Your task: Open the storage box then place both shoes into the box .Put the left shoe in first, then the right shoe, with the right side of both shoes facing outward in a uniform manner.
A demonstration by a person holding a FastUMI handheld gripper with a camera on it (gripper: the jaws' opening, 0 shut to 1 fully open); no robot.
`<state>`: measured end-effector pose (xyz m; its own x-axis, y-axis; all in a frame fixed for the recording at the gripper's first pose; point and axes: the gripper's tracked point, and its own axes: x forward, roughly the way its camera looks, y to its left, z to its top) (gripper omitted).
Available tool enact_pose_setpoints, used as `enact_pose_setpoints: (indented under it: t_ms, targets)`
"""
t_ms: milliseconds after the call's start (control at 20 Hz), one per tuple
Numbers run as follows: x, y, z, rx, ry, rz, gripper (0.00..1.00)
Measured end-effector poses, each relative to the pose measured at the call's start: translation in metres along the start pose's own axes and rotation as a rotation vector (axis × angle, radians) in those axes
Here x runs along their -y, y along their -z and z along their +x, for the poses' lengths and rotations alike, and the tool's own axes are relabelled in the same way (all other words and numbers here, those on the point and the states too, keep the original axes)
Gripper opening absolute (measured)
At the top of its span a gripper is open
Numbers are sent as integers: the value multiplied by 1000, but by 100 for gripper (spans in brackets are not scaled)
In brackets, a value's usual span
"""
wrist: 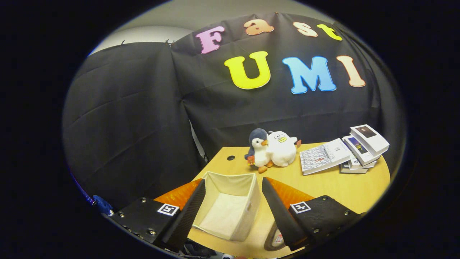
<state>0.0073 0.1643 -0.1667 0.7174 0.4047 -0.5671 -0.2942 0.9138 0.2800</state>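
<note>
My hand-held gripper [233, 196] hangs released above the tabletop [334, 187], its fingers spread wide and holding nothing, with the box [230, 205] lying open between and just below them. A shoe [275, 239] peeks out under my right finger just beside the box, too hidden for me to tell left from right, so I could easily take the wrong one first or turn it the wrong way. The box looks soft-walled and sits at the tabletop's near edge, so I judge a clumsy nudge could fold a wall or push it off.
</note>
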Motion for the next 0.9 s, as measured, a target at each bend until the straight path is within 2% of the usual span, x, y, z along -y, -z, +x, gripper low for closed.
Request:
enact_pose_setpoints:
  t_ms: [600, 900]
  targets:
    - [104, 87, 7, -154, 127, -21, 97]
    - [133, 142, 9, -278, 148, -22, 98]
